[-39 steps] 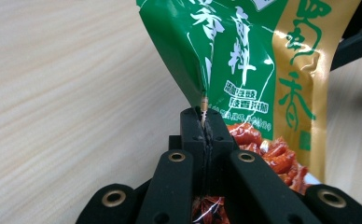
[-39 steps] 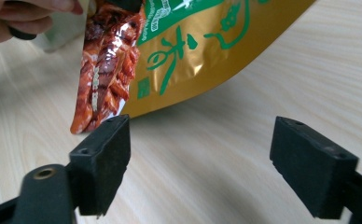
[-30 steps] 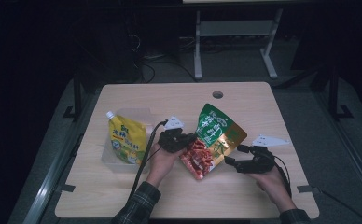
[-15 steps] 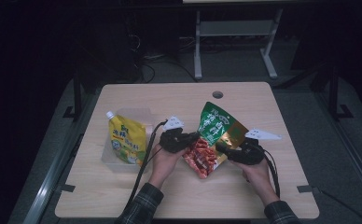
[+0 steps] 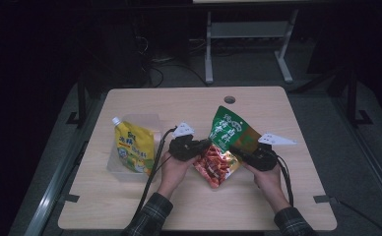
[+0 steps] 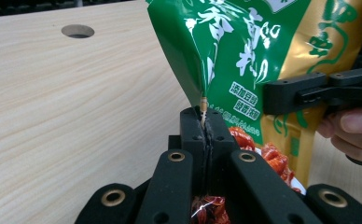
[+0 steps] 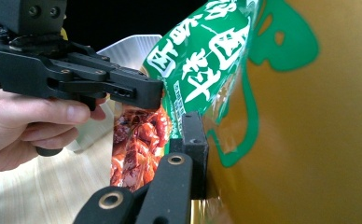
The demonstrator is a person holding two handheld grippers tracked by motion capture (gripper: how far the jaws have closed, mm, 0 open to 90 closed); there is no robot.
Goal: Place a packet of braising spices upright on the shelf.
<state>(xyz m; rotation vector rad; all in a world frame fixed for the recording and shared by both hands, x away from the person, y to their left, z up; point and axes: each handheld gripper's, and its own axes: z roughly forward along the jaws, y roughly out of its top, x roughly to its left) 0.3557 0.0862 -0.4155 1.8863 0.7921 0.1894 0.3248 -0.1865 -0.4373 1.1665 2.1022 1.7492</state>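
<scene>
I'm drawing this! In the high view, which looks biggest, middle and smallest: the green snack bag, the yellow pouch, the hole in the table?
1. Green snack bag, though it is lifted nearer the camera.
2. Yellow pouch, only a little smaller, so unsure.
3. Hole in the table, clearly smallest.

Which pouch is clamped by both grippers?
The green-and-gold pouch at table centre: left gripper and right gripper pinch its opposite edges. The yellow pouch lies untouched in a clear tray.
</scene>
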